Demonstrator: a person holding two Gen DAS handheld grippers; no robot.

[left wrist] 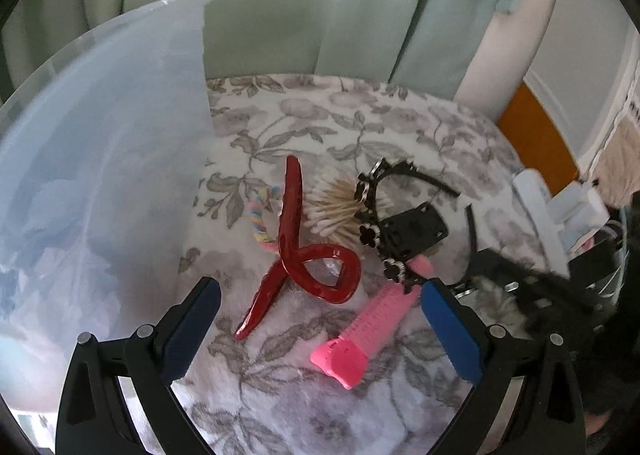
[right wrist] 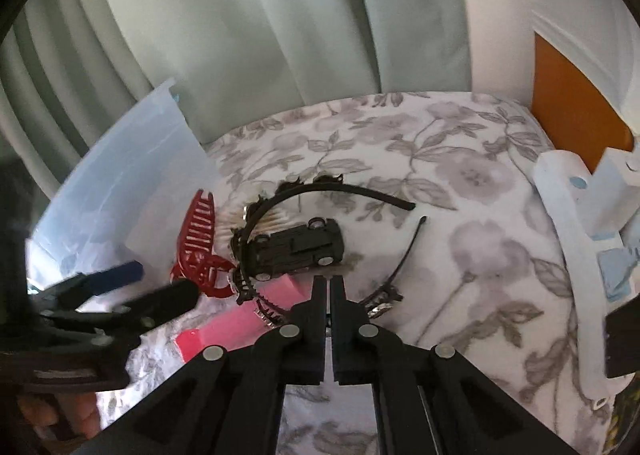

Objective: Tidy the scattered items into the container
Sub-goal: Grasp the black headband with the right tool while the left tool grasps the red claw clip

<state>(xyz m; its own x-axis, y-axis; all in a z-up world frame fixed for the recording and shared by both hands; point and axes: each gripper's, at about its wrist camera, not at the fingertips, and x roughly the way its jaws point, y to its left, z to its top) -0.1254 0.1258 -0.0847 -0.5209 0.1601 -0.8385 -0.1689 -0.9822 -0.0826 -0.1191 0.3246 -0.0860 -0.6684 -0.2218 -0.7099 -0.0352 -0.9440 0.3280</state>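
A translucent plastic container (left wrist: pixel 100 159) stands at the left on the floral blanket. Beside it lie a red hair claw (left wrist: pixel 298 251), a pastel hair tie (left wrist: pixel 260 219), a bunch of cotton swabs (left wrist: pixel 336 215), a black flowered headband (left wrist: pixel 376 223), an upturned black toy car (right wrist: pixel 298 249) and a pink hair roller (left wrist: pixel 360 331). My left gripper (left wrist: pixel 320 297) is open, its pads either side of the claw and roller. My right gripper (right wrist: pixel 330 283) is shut on the headband (right wrist: pixel 320 191) near its lower band; it shows blurred in the left view (left wrist: pixel 520 287).
White and pale blue boxes (right wrist: pixel 580 223) lie along the blanket's right edge. Green curtains (left wrist: pixel 320 3) hang behind. An orange panel (right wrist: pixel 568 107) stands at the far right. Bare floral blanket (right wrist: pixel 460 143) lies beyond the items.
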